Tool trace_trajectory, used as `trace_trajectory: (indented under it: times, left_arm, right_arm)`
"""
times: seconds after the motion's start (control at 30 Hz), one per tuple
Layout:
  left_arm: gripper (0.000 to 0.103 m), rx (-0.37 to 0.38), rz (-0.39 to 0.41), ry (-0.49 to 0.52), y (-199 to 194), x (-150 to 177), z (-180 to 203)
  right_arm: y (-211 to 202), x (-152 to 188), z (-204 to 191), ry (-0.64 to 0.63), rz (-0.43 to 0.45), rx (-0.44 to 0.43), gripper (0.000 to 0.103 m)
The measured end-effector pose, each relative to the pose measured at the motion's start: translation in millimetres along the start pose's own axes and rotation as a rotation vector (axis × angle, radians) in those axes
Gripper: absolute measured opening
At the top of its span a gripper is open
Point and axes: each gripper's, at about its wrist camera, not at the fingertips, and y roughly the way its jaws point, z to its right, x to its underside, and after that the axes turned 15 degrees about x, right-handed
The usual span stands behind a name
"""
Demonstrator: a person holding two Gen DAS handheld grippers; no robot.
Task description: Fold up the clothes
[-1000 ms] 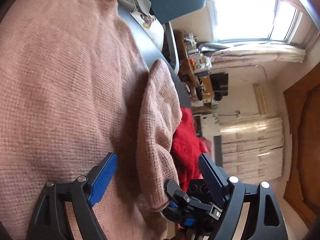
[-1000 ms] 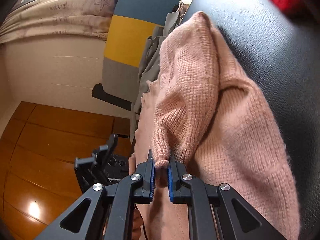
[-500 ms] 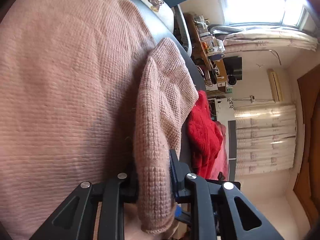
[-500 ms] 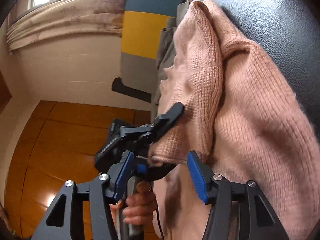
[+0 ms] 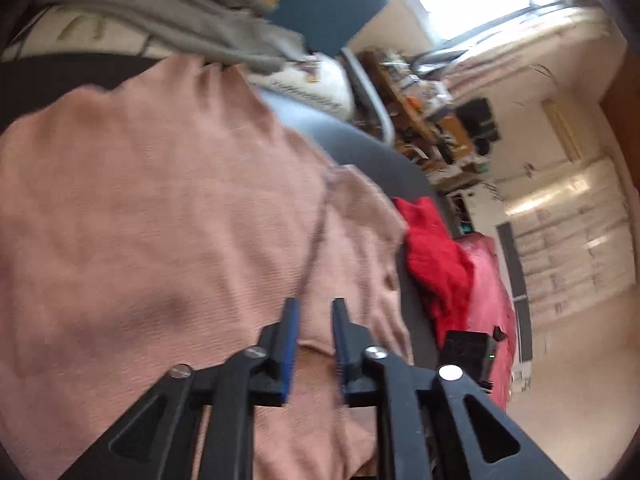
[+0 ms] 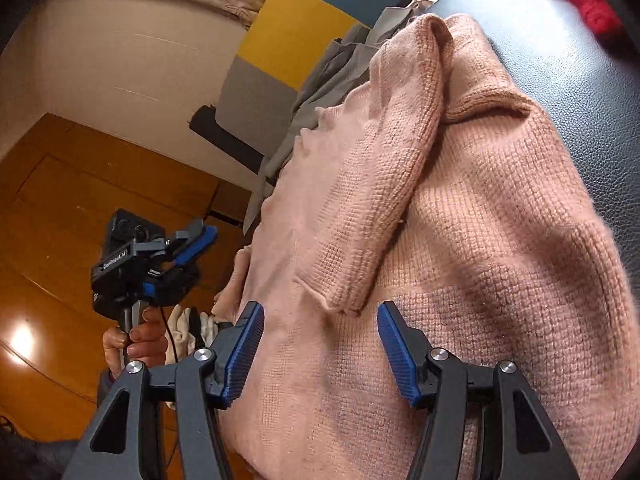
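Sleeve (image 6: 384,184) lies across pink sweater (image 6: 500,240); right tongs (image 6: 322,354) wide above cuff, left tongs (image 5: 314,344) narrow, apparently pinching knit; other sleeve likely next.

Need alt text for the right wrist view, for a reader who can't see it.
The open right claw hovers over a pink knitted sweater spread on a black leather surface, its folded sleeve cuff between the blue pads. At left, a hand holds the left claw.
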Motion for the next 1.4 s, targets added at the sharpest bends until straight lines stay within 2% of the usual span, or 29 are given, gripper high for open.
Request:
trace_trajectory:
  times: [0.1,0.27,0.37,0.43,0.57,0.73,0.8,0.83,0.87,0.9,1.07,1.2,1.3,1.4]
  left_arm:
    - [0.035,0.102,0.037,-0.151,-6.1,23.4,-33.1]
    - [0.045,0.244,0.09,-0.299,33.5,53.6,-43.7]
    - [0.048,0.325,0.121,-0.386,57.4,70.8,-49.7]
    - [0.048,0.337,0.139,-0.417,73.9,69.1,-49.2]
    - [0.05,0.249,0.211,-0.44,98.4,68.7,-43.7]
    - [0.05,0.121,0.244,-0.36,115.7,61.5,-20.5]
    - [0.044,0.061,0.231,-0.318,118.6,55.6,-13.4]
    - [0.035,0.069,0.232,-0.296,117.8,52.3,-10.5]
    - [0.01,0.078,0.234,-0.273,116.9,49.0,-7.5]
    - [0.004,0.086,0.237,-0.254,115.7,45.8,-4.8]
    - [0.004,0.191,0.327,-0.181,75.2,16.1,7.3]
    - [0.004,0.224,0.408,-0.04,11.9,-12.3,37.6]
    - [0.004,0.181,0.427,0.07,-31.6,-28.5,59.4]
    - [0.004,0.116,0.404,0.135,-59.3,-36.3,63.5]
  right_arm:
    - [0.7,1.1,1.1,0.006,0.006,0.018,0.062]
    - [8.9,3.5,-19.4,-0.111,0.016,0.103,0.062]
    - [6.6,3.9,-21.6,-0.1,0.012,0.119,0.067]
    - [5.9,4.4,-22.1,-0.11,0.014,0.118,0.069]
    - [4.4,6.6,-19.4,-0.132,0.028,0.105,0.069]
    - [3.2,10.0,-18.1,-0.17,0.042,0.091,0.069]
    - [2.5,12.2,-18.6,-0.191,0.052,0.091,0.069]
    - [1.9,13.3,-19.4,-0.201,0.056,0.094,0.069]
    - [1.7,14.2,-23.2,-0.21,0.059,0.096,0.069]
    - [1.9,14.8,-26.3,-0.218,0.062,0.098,0.069]
    - [3.7,14.1,-27.4,-0.231,0.066,0.101,0.069]
    - [6.2,10.2,-29.1,-0.226,0.052,0.111,0.069]
    - [7.7,6.6,-29.8,-0.221,0.044,0.121,0.07]
    - [14.9,2.8,-38.5,-0.222,0.04,0.143,0.071]
